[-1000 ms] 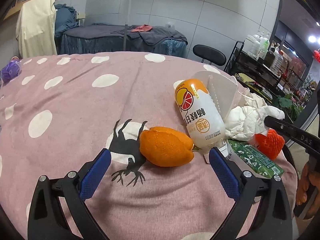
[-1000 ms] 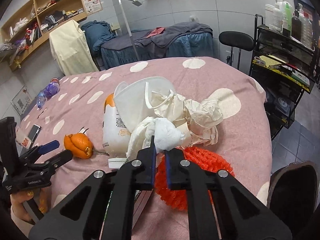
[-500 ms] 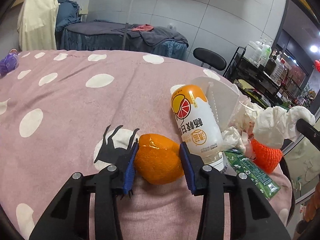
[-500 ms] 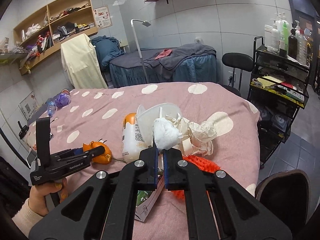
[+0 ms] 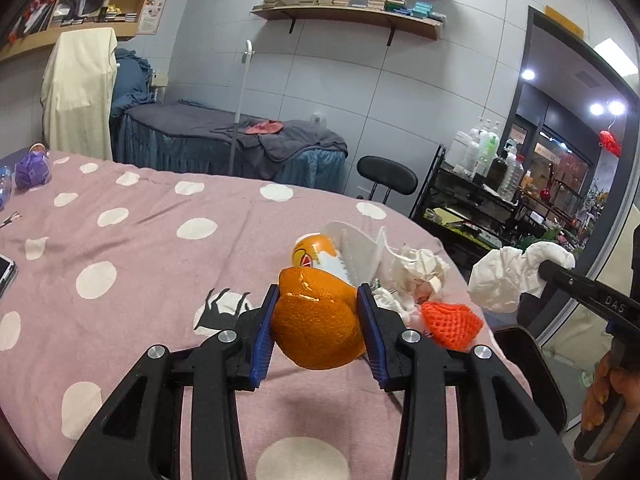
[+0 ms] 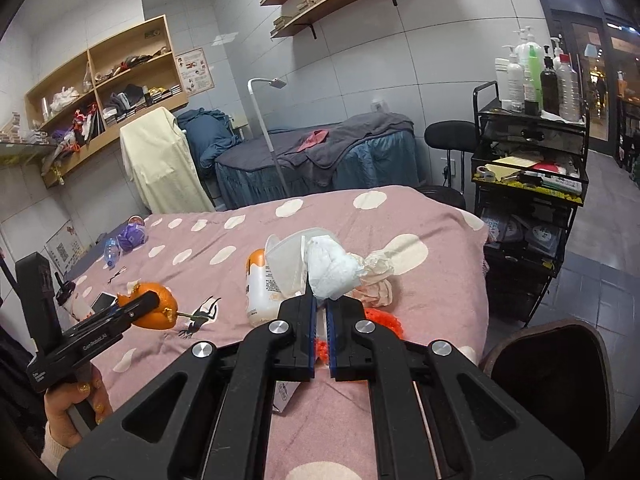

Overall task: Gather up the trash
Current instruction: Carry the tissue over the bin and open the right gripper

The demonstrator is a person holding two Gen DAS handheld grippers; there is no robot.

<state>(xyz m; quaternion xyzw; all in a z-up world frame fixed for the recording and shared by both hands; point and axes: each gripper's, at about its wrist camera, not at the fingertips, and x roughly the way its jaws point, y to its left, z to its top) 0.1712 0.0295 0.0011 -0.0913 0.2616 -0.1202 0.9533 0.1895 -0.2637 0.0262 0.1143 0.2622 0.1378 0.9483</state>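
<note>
The left gripper, spread wide a second ago, now pinches the orange peel at lower centre, lifted off the bedspread. The right gripper still pinches the crumpled tissue, also raised. Both pieces look ready for binning.

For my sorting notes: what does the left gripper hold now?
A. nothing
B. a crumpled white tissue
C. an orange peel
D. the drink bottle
C: the left gripper has its blue pads pressed on both sides of the orange peel, lifted above the pink cloth.
</note>
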